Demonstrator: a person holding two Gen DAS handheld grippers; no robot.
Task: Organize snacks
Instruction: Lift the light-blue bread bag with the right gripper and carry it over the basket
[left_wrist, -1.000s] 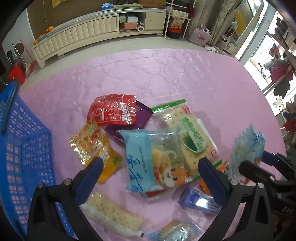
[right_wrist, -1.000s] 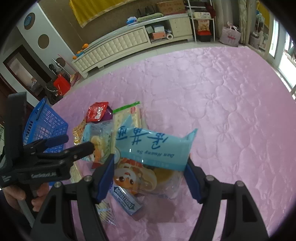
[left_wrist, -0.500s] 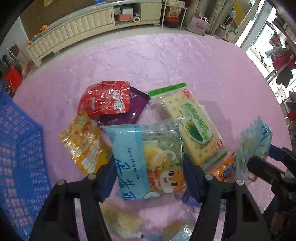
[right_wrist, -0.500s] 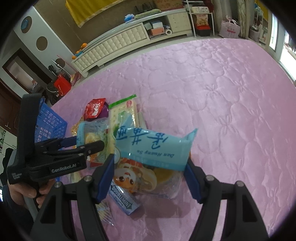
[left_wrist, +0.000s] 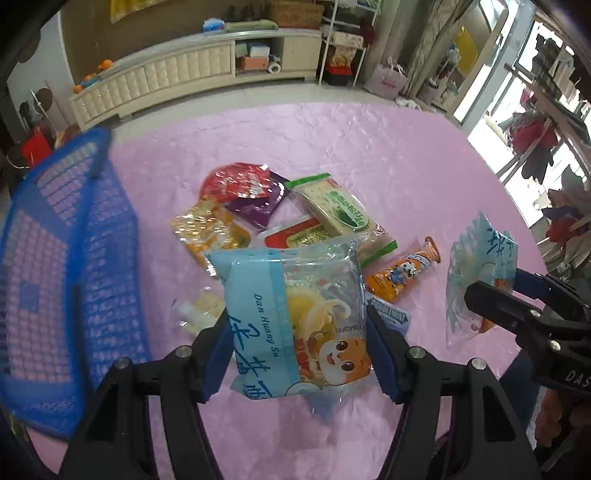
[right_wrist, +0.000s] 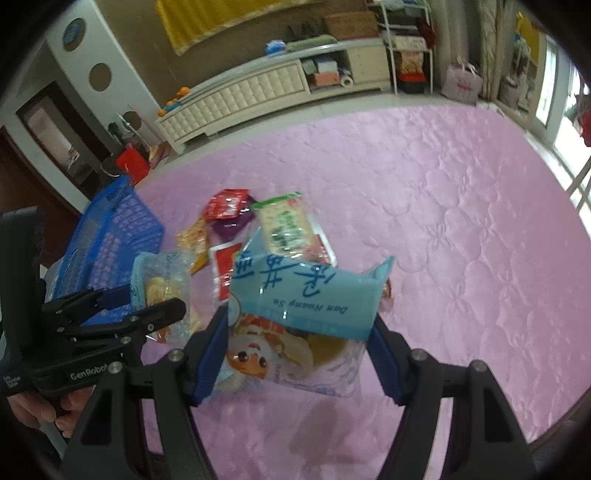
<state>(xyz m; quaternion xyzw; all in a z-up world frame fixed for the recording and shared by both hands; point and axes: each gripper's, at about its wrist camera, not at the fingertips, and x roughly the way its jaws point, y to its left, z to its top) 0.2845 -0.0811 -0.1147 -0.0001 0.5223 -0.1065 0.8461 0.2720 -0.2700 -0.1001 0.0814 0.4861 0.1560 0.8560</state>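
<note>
My left gripper (left_wrist: 297, 347) is shut on a light-blue egg-roll snack bag (left_wrist: 295, 317) and holds it above the pink quilt. My right gripper (right_wrist: 299, 350) is shut on a second, matching blue snack bag (right_wrist: 306, 299), also lifted; it shows at the right of the left wrist view (left_wrist: 476, 273). A blue mesh basket (left_wrist: 66, 266) stands to the left, also in the right wrist view (right_wrist: 110, 236). A pile of snacks lies ahead: a red packet (left_wrist: 236, 181), a purple packet (left_wrist: 258, 208), a green cracker pack (left_wrist: 340, 210), an orange-yellow bag (left_wrist: 207, 229) and an orange stick pack (left_wrist: 402, 273).
The pink quilted surface (right_wrist: 443, 221) spreads wide to the right and back. A small blue gum box (left_wrist: 388, 314) and a cracker pack (left_wrist: 199, 310) lie near my left fingers. A white cabinet (right_wrist: 258, 96) stands beyond the far edge.
My left gripper closed on the blue snack bag and lifted it off the pile, uncovering a red-and-white pack. The view swung toward the basket. My right gripper kept holding its bag.
</note>
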